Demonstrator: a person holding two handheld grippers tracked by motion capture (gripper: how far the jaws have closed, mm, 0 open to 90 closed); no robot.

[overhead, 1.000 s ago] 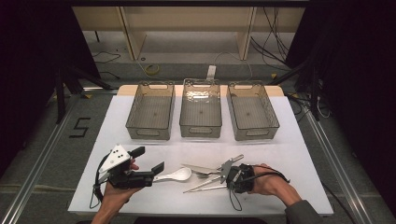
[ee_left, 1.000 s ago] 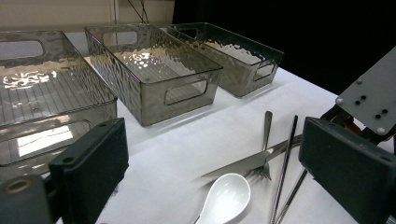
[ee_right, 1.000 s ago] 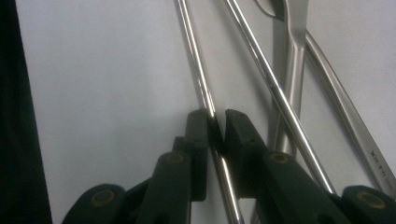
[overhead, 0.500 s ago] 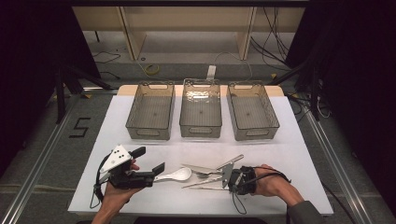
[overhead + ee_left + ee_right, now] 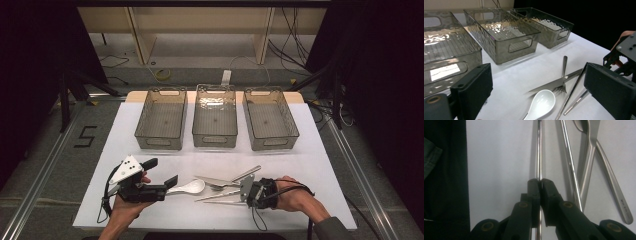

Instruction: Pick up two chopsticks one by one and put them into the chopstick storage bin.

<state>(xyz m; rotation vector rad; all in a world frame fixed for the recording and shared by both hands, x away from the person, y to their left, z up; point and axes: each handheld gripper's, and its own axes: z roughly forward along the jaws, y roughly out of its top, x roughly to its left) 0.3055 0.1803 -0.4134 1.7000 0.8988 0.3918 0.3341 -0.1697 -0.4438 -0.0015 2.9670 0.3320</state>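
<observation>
Cutlery lies in a loose heap near the front of the white table (image 5: pixel 310 165): a white ceramic spoon (image 5: pixel 189 187), a knife (image 5: pixel 216 180), a fork (image 5: pixel 239 177) and two metal chopsticks (image 5: pixel 220 198). My right gripper (image 5: pixel 246 192) is down at the right end of the heap. In the right gripper view it (image 5: pixel 540 183) is shut on one chopstick (image 5: pixel 539 150), with the second chopstick (image 5: pixel 569 160) just beside. My left gripper (image 5: pixel 161 173) stands open left of the spoon. Between its jaws (image 5: pixel 537 77) lie the spoon (image 5: pixel 541 103), the fork (image 5: pixel 564 72) and the knife (image 5: pixel 556 82).
Three empty smoked-plastic bins stand in a row at the back: left (image 5: pixel 159 143), middle (image 5: pixel 215 142), right (image 5: pixel 274 143). The table's front edge runs close under both hands. Dark floor and metal rails surround the table.
My right gripper has edged slightly left along the chopsticks. The left gripper and the cutlery have stayed put.
</observation>
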